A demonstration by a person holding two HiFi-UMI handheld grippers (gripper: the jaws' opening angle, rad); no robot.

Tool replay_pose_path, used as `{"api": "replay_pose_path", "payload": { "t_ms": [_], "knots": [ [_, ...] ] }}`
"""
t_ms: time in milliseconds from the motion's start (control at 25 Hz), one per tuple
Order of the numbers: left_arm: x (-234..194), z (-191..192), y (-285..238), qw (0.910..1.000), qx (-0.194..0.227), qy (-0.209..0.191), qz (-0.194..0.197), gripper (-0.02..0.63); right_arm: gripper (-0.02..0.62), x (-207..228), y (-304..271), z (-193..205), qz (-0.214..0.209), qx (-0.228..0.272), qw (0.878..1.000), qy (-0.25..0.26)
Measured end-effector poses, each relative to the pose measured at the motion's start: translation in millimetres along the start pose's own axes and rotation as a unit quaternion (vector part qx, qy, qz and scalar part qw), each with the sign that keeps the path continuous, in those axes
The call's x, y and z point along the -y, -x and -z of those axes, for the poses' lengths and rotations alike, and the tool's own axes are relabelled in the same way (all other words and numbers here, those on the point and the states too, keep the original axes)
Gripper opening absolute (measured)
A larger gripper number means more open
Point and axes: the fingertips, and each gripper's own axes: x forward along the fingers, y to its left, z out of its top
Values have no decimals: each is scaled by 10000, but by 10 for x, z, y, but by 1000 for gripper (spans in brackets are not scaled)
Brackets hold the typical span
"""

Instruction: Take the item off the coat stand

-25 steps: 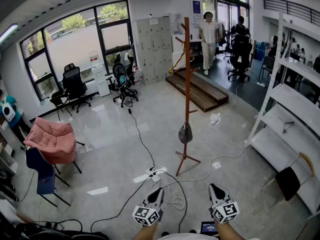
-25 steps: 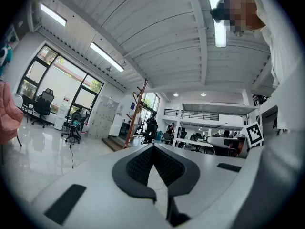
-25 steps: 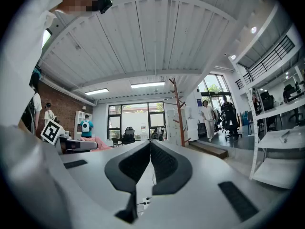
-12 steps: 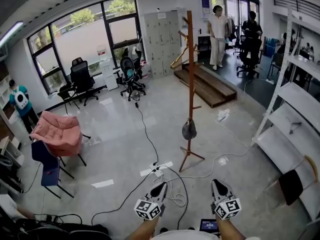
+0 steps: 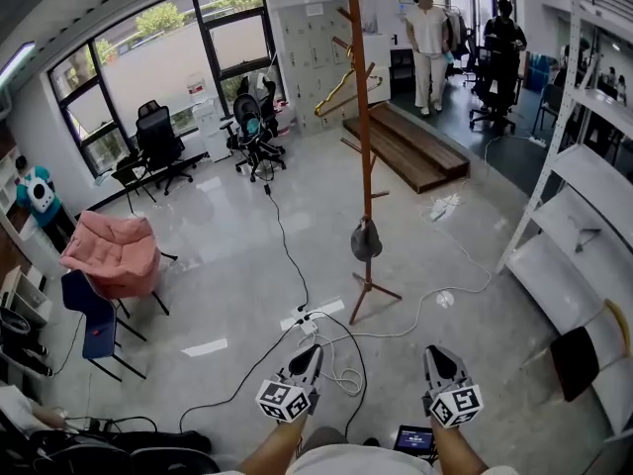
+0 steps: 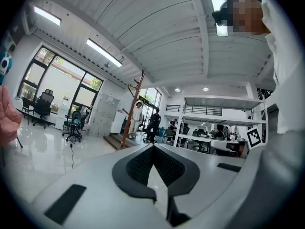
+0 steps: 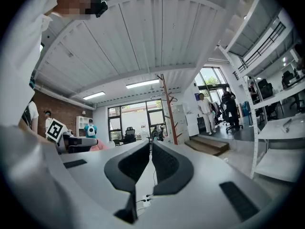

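While both are held low near the floor's front edge, the left tongs [image 5: 314,350] and right tongs [image 5: 433,350] are each closed together, nothing between them. The coat stand [image 5: 362,137] stands mid-floor, well apart from both. The dark item [image 5: 366,240] hangs low on its pole, with a hanger [image 5: 339,89] higher up. Cables [image 5: 341,376] and a power strip [image 5: 309,321] lie on the floor between. White shelving [image 5: 569,191] lines the right edge.
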Motion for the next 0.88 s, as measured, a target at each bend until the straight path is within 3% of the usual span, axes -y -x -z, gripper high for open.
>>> {"api": "replay_pose_path", "payload": {
  "t_ms": [360,640,880],
  "knots": [
    [-120,217,-528,9998,-145,118,28,9,28,451,-261,93,55,-103,9999,17],
    [-473,324,-1340,9994,-130,305,77,9,26,927,-923,119,72,-236,9997,74],
    [-1048,231,-2141,9987,-95,503,62,9,28,1308,-1790,118,88,-433,9990,43]
  ]
}}
